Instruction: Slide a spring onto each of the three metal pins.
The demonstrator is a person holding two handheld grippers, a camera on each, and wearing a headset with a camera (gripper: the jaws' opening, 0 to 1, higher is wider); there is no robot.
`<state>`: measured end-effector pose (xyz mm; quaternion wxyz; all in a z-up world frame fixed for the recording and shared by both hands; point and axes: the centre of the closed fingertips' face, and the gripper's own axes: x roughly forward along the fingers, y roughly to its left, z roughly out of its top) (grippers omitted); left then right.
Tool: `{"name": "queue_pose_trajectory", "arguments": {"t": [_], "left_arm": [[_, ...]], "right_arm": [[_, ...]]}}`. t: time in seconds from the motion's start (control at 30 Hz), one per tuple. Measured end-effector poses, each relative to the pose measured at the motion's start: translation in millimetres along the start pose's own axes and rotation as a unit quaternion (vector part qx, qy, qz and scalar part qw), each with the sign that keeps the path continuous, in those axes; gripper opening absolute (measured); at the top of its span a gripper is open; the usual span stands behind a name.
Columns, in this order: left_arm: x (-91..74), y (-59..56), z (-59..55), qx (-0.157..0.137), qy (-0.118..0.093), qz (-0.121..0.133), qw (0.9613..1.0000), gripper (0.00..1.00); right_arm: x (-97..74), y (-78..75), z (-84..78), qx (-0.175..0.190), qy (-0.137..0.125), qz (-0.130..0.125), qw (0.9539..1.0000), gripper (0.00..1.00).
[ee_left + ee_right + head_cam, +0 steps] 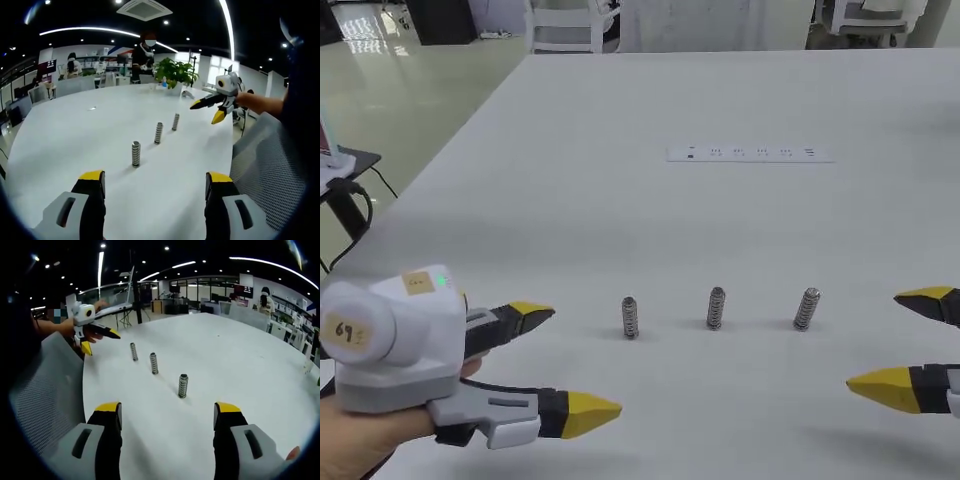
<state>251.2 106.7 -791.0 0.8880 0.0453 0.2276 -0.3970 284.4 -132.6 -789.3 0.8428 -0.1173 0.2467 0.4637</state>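
1. Hovering either side of the row: left gripper [578,360] and right gripper [880,340], jaws apart, both empty.
2. Three springs [716,308] stand upright on the table [620,200]; pins probably hidden inside.
3. Looks done. Back out level, don't clip the end springs.

Left spring [630,318], middle spring [716,308], right spring [806,309], grey metal coils, upright, one row (evenly spaced, apart), on white table [740,220]

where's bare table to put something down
Widest free patch: table between the row of springs and the power strip. Also bare in front of the springs, between left gripper and right gripper. Gaps between springs are tight.
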Motion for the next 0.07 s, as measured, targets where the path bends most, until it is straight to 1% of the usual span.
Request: {"name": "queue_pose_trajectory", "arguments": {"t": [0.07], "left_arm": [[-0.4,0.3,0.1,0.000,0.000,0.001,1.0000,0.79]], "right_arm": [[0.4,0.3,-0.3,-0.001,0.001,0.001,1.0000,0.75]]}}
